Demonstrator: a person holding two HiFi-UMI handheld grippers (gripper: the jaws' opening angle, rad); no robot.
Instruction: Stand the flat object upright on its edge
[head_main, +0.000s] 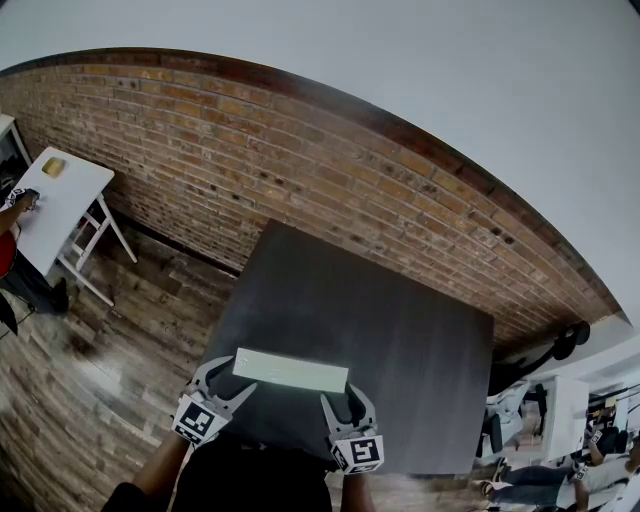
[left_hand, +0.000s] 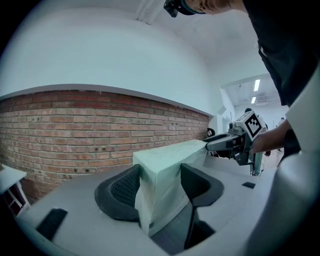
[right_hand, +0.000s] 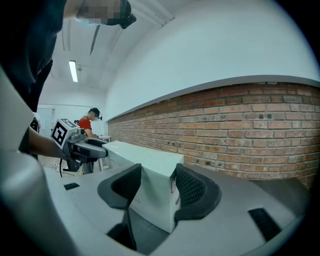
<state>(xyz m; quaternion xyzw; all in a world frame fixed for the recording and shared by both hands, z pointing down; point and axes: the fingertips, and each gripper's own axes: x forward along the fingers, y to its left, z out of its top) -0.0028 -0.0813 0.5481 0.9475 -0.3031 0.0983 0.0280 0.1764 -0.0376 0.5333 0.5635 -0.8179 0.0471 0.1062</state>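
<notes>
A long, flat, pale green box (head_main: 290, 370) lies level over the near part of the dark grey table (head_main: 400, 340), held at both ends. My left gripper (head_main: 225, 383) is shut on its left end; in the left gripper view both pads press the box (left_hand: 165, 175) inside the left gripper (left_hand: 160, 186). My right gripper (head_main: 342, 398) is shut on the right end, its ribbed pads against the sides of the box (right_hand: 145, 170) in the right gripper (right_hand: 157, 189). Each gripper view shows the other gripper at the far end: the right gripper (left_hand: 222, 145) and the left gripper (right_hand: 92, 148). Whether the box touches the table I cannot tell.
A brick wall (head_main: 330, 170) runs behind the table. A white folding table (head_main: 60, 200) with a small yellow thing stands at the far left, a person beside it. Wooden floor (head_main: 110, 340) lies to the left. Desks and seated people (head_main: 560, 470) are at the right.
</notes>
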